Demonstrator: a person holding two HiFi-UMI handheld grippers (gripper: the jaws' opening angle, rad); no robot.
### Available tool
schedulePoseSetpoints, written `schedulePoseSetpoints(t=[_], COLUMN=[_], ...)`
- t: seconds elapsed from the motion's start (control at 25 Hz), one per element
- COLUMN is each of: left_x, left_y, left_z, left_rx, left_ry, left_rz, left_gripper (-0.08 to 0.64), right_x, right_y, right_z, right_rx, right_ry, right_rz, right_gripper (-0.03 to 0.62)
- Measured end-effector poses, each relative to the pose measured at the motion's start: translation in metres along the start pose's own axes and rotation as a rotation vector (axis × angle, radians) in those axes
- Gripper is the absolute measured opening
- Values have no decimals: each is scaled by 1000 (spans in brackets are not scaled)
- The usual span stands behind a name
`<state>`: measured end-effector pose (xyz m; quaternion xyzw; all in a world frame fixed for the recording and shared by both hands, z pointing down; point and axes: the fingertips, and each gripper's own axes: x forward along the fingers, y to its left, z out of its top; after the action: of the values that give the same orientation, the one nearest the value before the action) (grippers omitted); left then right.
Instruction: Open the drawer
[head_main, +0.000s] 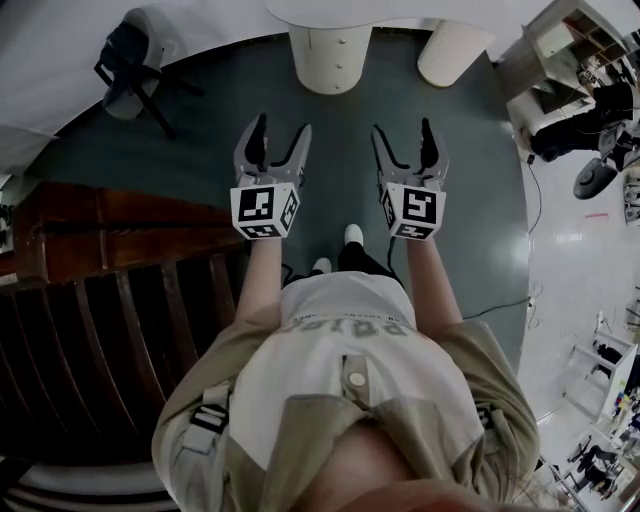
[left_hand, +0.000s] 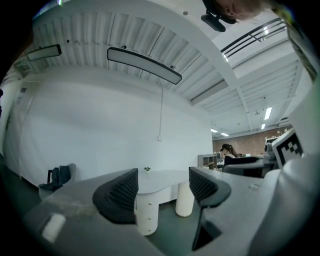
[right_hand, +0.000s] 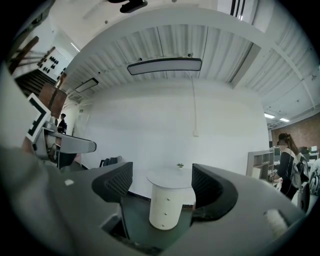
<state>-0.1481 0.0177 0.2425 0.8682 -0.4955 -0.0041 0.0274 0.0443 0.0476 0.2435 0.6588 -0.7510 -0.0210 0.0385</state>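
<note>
A white round cabinet (head_main: 330, 55) with three small-knobbed drawers stands under a white tabletop (head_main: 400, 12), some way ahead of me on the green floor. All its drawers look closed. My left gripper (head_main: 282, 128) and right gripper (head_main: 403, 128) are held side by side in the air, short of the cabinet, both open and empty. In the right gripper view the cabinet (right_hand: 167, 205) sits between the open right gripper (right_hand: 162, 182). In the left gripper view the cabinet (left_hand: 146, 215) shows behind the open left gripper (left_hand: 162, 182).
A second white table leg (head_main: 450, 50) stands right of the cabinet. A chair with a dark jacket (head_main: 135, 60) is at far left. Dark wooden stairs (head_main: 110, 290) run along my left. Shelves and an office chair (head_main: 590, 110) are at right; a person (right_hand: 290, 170) stands there.
</note>
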Motion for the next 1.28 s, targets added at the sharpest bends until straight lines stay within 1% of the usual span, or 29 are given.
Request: schedulePoseSetpoints(t=[0.28, 0.44, 0.56, 0.64, 0.8, 0.92, 1.08, 1.28], left_x=[50, 78, 94, 103, 111, 117, 125, 141], left_y=[-20, -35, -43, -47, -51, -48, -38, -21], left_z=[21, 32, 33, 26, 9, 1, -6, -11], left_rx=[16, 30, 36, 36, 35, 32, 31, 26], left_ry=[-39, -47, -41, -27, 22, 42, 54, 53], left_rz=[43, 58, 63, 63, 72, 91, 106, 102], left_gripper=[330, 330, 330, 330, 330, 330, 330, 330], right_x=[33, 47, 54, 58, 64, 71, 83, 103], right_y=[-53, -83, -99, -107, -116, -120, -119, -113], right_z=[17, 28, 26, 19, -2, -11, -23, -28], right_rx=[-13, -21, -21, -13, 10, 21, 36, 36], right_ry=[-33, -54, -51, -41, 0, 16, 28, 30], right_rz=[24, 35, 38, 40, 50, 62, 70, 73], right_gripper=[362, 362, 362, 362, 362, 362, 362, 362])
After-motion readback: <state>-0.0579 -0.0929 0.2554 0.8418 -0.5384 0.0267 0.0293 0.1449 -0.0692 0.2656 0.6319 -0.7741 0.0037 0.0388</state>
